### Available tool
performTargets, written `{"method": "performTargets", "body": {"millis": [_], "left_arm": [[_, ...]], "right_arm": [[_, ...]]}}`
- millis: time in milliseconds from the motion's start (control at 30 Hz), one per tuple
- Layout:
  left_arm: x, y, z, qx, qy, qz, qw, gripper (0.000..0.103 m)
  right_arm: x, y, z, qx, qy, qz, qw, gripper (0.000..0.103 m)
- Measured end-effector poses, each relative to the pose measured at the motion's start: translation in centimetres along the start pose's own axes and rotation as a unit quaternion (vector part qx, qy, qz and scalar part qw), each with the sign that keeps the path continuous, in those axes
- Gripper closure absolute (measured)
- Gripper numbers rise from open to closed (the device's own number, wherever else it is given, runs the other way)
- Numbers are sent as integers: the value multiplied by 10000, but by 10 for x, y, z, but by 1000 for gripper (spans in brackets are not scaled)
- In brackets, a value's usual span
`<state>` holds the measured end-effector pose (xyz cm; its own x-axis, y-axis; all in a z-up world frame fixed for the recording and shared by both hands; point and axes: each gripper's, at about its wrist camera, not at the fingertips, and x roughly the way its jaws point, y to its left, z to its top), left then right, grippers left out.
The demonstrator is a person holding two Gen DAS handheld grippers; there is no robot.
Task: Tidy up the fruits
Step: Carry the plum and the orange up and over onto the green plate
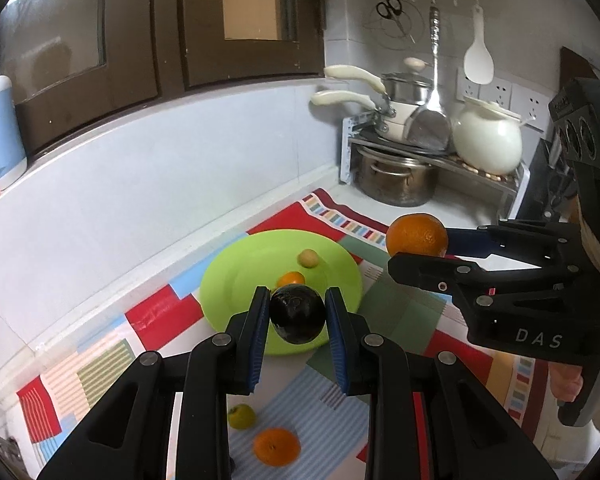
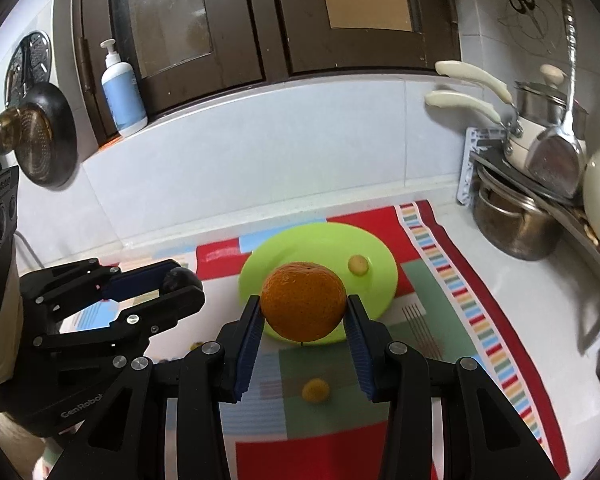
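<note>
Kitchen counter, mid-frame: over the green plate (image 1: 220, 280), my left gripper (image 1: 297, 314) clamps a dark avocado (image 1: 297, 314); my right gripper (image 2: 303, 316) clamps an orange (image 2: 303, 300).

Plate (image 1: 220, 280): glossy green plastic. Orange (image 2: 303, 306): dimpled, matt peel. Cloth (image 2: 452, 304): smooth patchwork print (slight sheen). Pot (image 1: 396, 178): dull brushed metal.
</note>
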<state>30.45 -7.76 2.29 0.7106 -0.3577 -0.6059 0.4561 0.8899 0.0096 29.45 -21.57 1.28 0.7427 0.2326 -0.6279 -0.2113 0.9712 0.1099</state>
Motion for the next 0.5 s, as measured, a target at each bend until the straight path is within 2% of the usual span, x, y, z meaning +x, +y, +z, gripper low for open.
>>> {"method": "performTargets", "body": {"millis": [500], "left_arm": [[43,27,27,-111,194,73,9997,75]], "right_arm": [[49,-5,34,-126,186,11,9997,61]]}}
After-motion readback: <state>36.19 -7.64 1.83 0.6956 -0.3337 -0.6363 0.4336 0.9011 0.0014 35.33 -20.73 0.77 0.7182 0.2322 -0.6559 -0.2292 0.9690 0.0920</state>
